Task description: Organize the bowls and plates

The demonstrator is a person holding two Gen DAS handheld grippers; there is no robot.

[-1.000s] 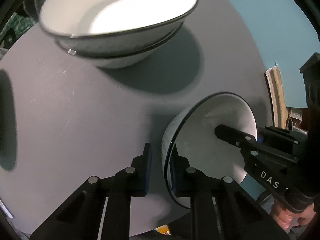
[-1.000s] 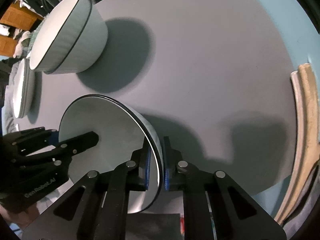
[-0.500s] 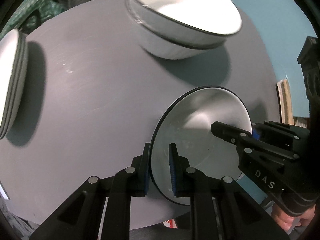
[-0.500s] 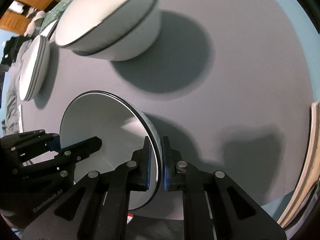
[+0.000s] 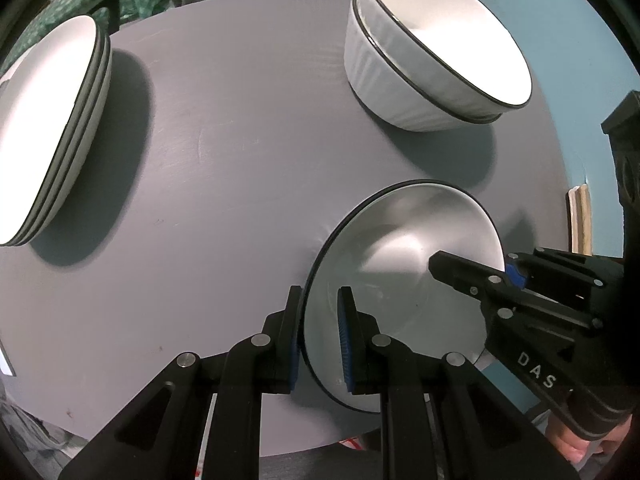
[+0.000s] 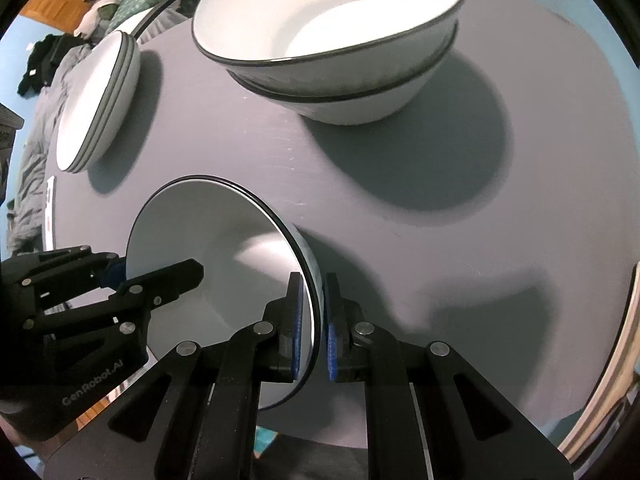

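Left wrist view: left gripper [image 5: 318,338] clamps near-left rim of white bowl [image 5: 400,288], bowl at near right edge of grey round table [image 5: 224,184]. Right gripper [image 5: 508,276] pinches bowl's right rim. Two stacked bowls [image 5: 432,48] far right; three stacked plates [image 5: 48,128] far left; bare tabletop between.

Right wrist view: right gripper [image 6: 311,330] closed on bowl [image 6: 216,264] rim; left gripper [image 6: 120,276] grips opposite rim. Stacked bowls [image 6: 332,40] far; plates [image 6: 96,100] far left.

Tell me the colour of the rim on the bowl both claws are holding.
Black, a thin line around the white bowl; clearest in the right wrist view.
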